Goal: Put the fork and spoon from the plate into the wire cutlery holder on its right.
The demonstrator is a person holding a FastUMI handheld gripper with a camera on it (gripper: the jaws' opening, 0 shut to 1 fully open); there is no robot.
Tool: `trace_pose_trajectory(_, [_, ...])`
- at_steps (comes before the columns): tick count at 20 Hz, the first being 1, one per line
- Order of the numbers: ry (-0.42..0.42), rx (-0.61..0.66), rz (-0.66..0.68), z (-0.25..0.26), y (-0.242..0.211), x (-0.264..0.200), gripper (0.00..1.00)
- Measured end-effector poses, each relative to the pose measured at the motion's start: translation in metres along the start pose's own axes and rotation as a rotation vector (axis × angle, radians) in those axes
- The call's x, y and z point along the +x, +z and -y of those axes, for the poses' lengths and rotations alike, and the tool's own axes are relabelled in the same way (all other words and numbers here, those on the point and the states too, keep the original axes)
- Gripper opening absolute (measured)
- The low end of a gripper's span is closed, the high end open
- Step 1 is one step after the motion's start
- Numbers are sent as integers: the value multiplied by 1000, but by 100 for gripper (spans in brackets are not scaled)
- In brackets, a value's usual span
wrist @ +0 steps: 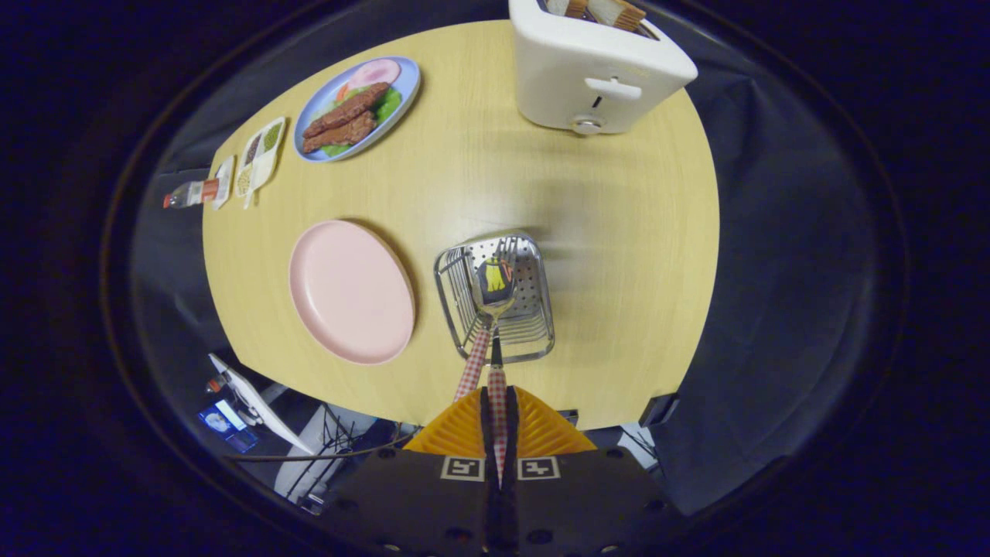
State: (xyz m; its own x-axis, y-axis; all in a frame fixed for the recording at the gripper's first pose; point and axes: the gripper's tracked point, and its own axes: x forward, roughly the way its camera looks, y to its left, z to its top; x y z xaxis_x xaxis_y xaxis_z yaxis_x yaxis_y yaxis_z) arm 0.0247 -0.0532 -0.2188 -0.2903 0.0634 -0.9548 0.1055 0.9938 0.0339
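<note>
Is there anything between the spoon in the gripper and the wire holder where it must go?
Nothing visible. The gripper is shut on the spoon handle, and the bowl already hangs over the open wire cutlery holder, beside another checked handle.

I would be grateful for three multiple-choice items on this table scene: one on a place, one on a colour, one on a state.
1. Where is the wire cutlery holder?
A. right of the pink plate
B. behind the toaster
C. on the blue plate

2. What colour is the bare plate?
A. blue
B. pink
C. white

3. What are the tongs doing?
A. open, holding nothing
B. shut on the spoon
C. gripping the plate

Answers:
1 A, holder stands beside the plate's right edge.
2 B, its surface is pink.
3 B, both fingers press the checked handle, with the bowl over the holder.
</note>
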Motion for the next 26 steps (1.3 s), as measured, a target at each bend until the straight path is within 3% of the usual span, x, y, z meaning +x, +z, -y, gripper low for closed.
trace_pose_trajectory(6, [3, 26, -25, -4, 15, 13, 1])
trace_pose_trajectory(11, [32, 47, 8, -11, 21, 15, 7])
trace_pose_trajectory(14, [53, 59, 63, -12, 23, 8, 31])
trace_pose_trajectory(15, [65, 63, 97, -13, 25, 5, 31])
trace_pose_trajectory(17, [93, 42, 185, -16, 29, -6, 45])
trace_pose_trajectory(18, [95, 31, 240, -16, 32, -12, 64])
trace_pose_trajectory(20, [97, 5, 371, -15, 35, -28, 84])
trace_pose_trajectory(24, [139, -16, 691, -22, 29, -73, 98])
trace_pose_trajectory(26, [148, -32, 894, -23, 20, -104, 97])
